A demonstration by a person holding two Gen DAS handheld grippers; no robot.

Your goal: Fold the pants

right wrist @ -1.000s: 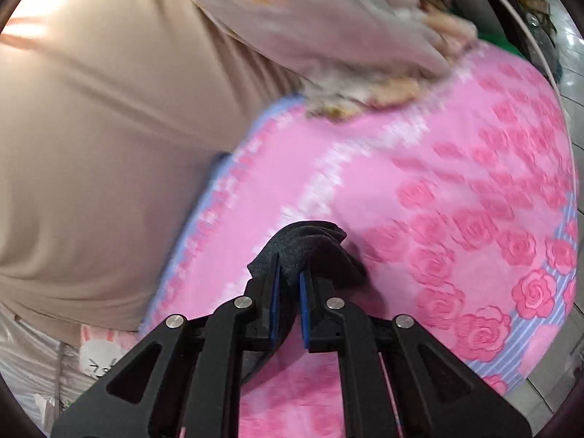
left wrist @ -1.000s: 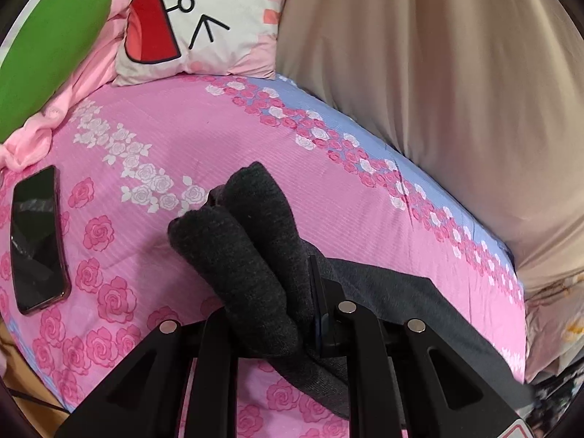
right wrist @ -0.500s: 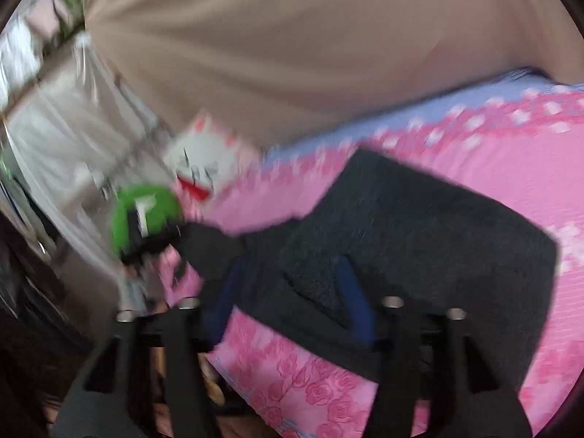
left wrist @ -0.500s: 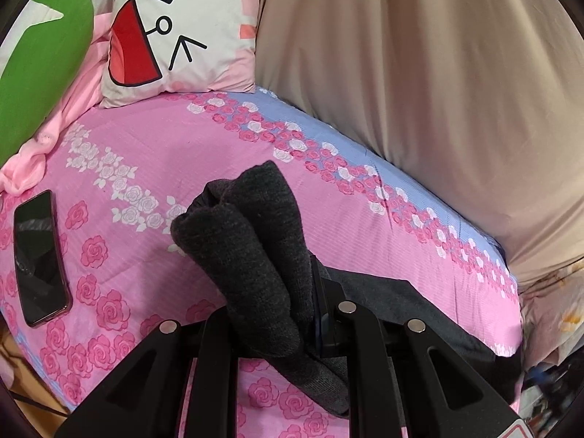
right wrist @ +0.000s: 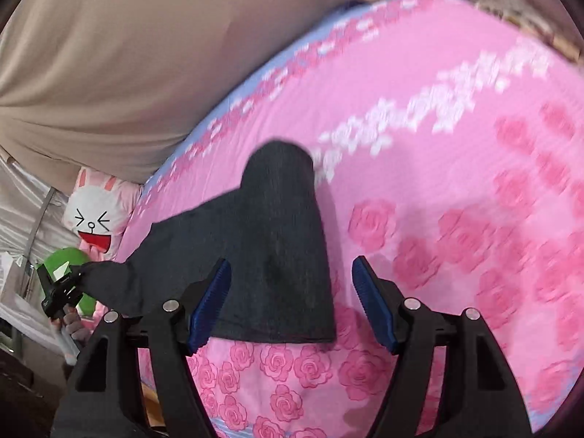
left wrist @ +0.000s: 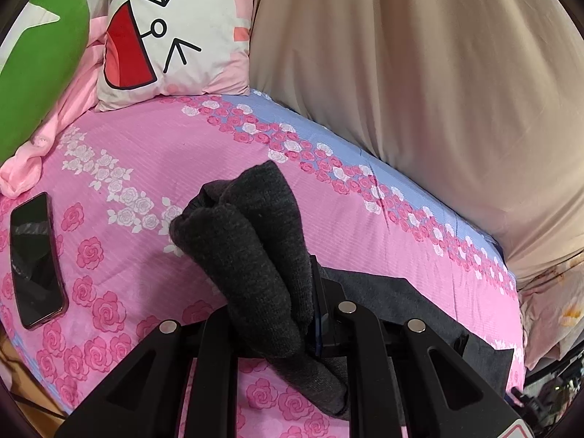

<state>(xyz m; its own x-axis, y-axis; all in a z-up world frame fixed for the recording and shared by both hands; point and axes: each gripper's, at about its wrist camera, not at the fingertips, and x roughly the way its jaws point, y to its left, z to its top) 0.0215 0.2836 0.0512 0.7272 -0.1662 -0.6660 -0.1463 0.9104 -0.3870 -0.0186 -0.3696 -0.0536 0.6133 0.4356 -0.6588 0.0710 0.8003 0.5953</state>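
Blur smears the rose-print bed sheet [right wrist: 456, 153] in my right wrist view, so its far edge and the bedding heaped beyond it are hard to make out. My left gripper [left wrist: 277, 292] is mostly buried — the bunched legs of the dark grey pants [left wrist: 252, 255] swallow the fingers, and only a strip of the blue pad on the right-hand one shows beside the cloth, clamped tight on that bundle and angled down toward the bed. The rest of the pants trails off behind that gripper's frame, cut by the picture's lower edge. From my right side I see the folded panel [right wrist: 277, 255] lying flat on the sheet, with my right gripper [right wrist: 292, 303] poised above its near edge, fingers [right wrist: 372, 310] spreading apart and pressing on nothing. Far left, small and dim, a hand [right wrist: 71, 325] holds the other gripper. A black phone [left wrist: 34, 259] lies on the sheet, and a cartoon pillow [left wrist: 171, 33] sits by the beige curtain [left wrist: 419, 73].
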